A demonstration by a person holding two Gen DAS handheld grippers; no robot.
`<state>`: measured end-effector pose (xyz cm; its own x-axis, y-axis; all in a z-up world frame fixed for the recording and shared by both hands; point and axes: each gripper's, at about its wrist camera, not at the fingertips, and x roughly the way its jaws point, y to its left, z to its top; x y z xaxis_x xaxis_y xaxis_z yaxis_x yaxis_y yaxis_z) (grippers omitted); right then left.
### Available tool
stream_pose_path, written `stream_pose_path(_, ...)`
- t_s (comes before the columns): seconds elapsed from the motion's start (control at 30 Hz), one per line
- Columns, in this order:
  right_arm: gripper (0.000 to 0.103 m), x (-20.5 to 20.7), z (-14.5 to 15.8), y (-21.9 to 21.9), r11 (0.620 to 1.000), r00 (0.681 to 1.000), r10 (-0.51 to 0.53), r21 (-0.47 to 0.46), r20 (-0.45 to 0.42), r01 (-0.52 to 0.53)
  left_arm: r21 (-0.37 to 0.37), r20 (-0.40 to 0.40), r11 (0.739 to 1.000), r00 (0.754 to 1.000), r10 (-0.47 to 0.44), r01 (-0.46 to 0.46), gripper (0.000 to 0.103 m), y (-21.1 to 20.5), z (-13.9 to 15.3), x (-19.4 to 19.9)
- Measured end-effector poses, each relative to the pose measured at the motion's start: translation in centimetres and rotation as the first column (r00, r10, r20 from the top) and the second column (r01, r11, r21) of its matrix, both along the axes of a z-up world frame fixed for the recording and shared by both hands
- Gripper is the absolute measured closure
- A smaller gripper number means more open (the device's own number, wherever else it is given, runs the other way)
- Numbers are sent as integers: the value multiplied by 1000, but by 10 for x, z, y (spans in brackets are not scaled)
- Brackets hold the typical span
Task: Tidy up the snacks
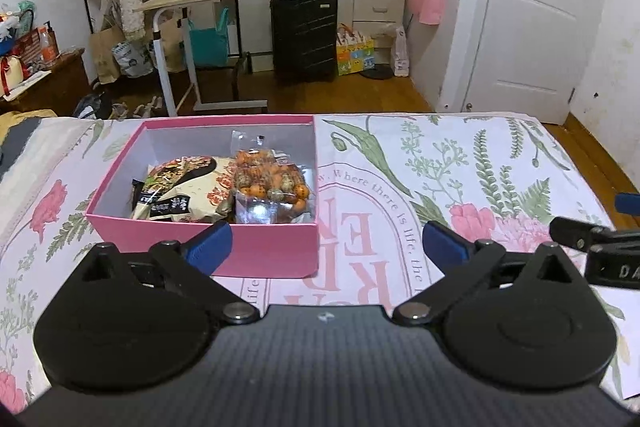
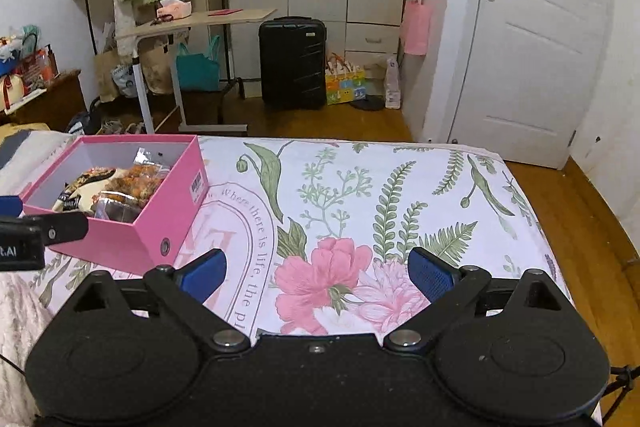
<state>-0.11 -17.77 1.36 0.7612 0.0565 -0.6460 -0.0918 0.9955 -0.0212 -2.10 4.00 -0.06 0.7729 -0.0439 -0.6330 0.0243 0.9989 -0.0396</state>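
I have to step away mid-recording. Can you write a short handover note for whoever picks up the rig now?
Left hand-held gripper: open, empty, in front of the pink box.
Right hand-held gripper: open, empty, over the floral sheet.
Done: noodle packet and clear snack bag lie side by side inside the box.
Left: no loose snacks in view on the sheet; no lid in sight.

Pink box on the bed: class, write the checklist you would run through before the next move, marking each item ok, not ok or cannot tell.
1. Left gripper empty, jaws wide: ok.
2. Right gripper empty, jaws wide: ok.
3. Pink box open-topped and upright: ok.
4. Noodle pack and clear snack bag inside the box: ok.
5. No snacks left on the bedspread: ok in both views; beyond them, cannot tell.
6. A lid for the box: cannot tell, none in view.
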Motion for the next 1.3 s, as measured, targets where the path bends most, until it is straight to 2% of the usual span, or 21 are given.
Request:
stream_pose_path(0.27,4,2,-2,4,1000,1000,-3,-18,-4,3,17,-15,1000,1000,20,-20,0,-2,-1,-1)
stream_pose_path(0.6,4,0,-1,5,998,1000,-18,-53,10,18,0,-19,1000,1000,24,-24,0,-2,-3,-2)
stream_pose_path(0.73,4,-1,-1,6,998,1000,-17,-53,7,18,-6,-22,1000,999,25,-25,0,-3,-2,-1)
stream_pose_path(1.1,4,-1,-2,8,999,1000,-19,-51,-7,19,34,-5,999,999,36,-36,0,-11,-2,-5)
stream_pose_path(1.3,4,2,-4,8,999,1000,-20,-51,-13,19,13,-11,999,999,40,-40,0,-9,-2,-5)
